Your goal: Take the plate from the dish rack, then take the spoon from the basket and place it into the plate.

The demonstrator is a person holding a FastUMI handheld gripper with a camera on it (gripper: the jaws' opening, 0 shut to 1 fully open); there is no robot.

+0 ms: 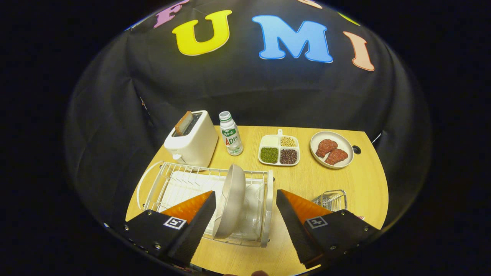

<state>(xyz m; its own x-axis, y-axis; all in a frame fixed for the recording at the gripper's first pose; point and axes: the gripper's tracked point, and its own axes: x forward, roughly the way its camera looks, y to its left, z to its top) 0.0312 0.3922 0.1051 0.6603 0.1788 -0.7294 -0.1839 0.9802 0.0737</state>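
My fingers [245,214], spread wide and empty, straddle the upright plate [231,199] in the dish rack [264,207]; I should centre on its rim before closing.

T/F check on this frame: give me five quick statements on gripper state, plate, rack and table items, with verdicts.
1. The gripper is open, its fingers apart with the plate between them. True.
2. The plate lies flat on the table. False: it stands on edge in the dish rack.
3. A slice of toast sticks out of the toaster. True.
4. The bottle stands inside the dish rack. False: it stands upright on the table beyond the rack, beside the toaster.
5. The divided dish sits between the bottle and the plate of meat. True.
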